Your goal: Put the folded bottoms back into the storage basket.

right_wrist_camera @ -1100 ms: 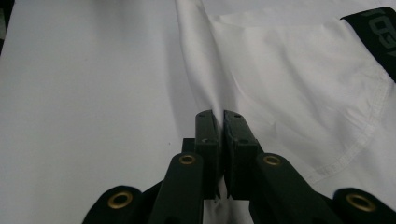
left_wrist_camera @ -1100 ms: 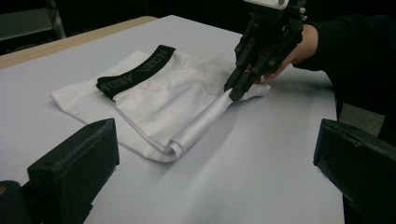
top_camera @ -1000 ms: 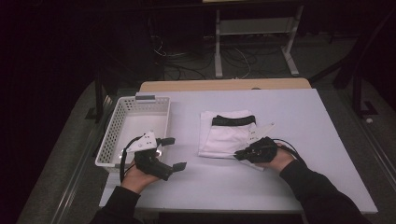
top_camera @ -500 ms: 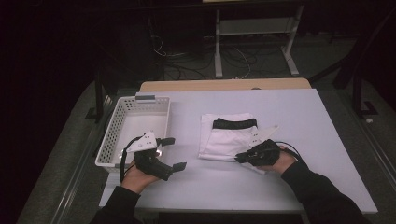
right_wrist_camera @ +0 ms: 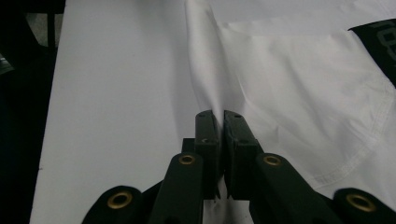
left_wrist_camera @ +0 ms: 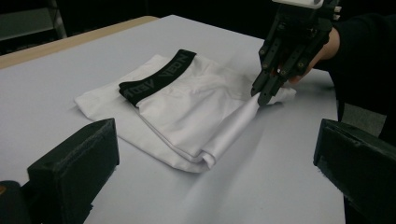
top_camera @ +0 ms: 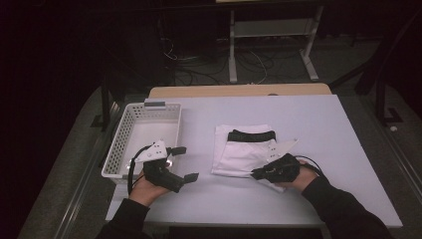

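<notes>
Gripping the white shorts (top_camera: 244, 157) by their near edge, right claw (right_wrist_camera: 222, 116) clenched; next, probably fold toward the basket (top_camera: 119, 149); left claw (top_camera: 185, 163) released.

dark room, white table (top_camera: 328, 129), floor cables (top_camera: 249, 59)

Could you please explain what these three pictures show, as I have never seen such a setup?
A person at a white table holds a handheld two-jaw claw in each hand. One picture looks down from above; the other two come from cameras riding on each claw. On the table lie folded white underwear with a black waistband and a white plastic basket. The right claw is shut, pinching the underwear's edge. The left claw stands open beside the basket, holding nothing.
</notes>
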### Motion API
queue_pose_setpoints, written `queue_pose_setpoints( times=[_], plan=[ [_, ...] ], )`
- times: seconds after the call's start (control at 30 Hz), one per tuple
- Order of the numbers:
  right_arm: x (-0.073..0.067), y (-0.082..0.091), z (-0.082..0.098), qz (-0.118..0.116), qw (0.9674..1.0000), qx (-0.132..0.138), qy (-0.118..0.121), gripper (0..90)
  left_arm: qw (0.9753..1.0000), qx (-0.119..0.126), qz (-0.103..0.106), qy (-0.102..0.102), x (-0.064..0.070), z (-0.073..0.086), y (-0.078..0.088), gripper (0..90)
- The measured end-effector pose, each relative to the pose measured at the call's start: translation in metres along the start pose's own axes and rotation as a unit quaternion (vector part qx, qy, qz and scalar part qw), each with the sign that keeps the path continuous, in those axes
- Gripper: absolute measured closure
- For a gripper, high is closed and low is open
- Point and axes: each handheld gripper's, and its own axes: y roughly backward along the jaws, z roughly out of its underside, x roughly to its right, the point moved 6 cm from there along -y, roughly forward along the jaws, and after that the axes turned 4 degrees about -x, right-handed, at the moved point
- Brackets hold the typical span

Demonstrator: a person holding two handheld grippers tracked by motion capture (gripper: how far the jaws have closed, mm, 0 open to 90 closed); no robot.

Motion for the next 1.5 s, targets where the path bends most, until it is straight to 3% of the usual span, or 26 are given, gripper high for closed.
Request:
queue_pose_setpoints(
  times=[0.87,1.33,1.43,1.5],
  plan=[
    [-0.04,0.006,0.02,-0.018,0.9996,-0.014,0.017,83.9,1.0,-0.001,-0.003,-0.001,0.0,0.0,0.0,0.0],
    [-0.046,-0.004,0.027,-0.027,0.9987,-0.038,0.021,82.6,1.0,-0.002,-0.004,-0.001,0.0,0.0,0.0,0.0],
    [-0.048,-0.007,0.029,-0.031,0.9982,-0.046,0.022,74.6,1.0,-0.002,-0.004,-0.001,0.001,0.0,0.0,0.0],
    [-0.049,-0.008,0.028,-0.027,0.9985,-0.043,0.018,62.4,1.0,-0.001,-0.004,-0.001,0.001,0.0,0.0,0.0]
  ],
)
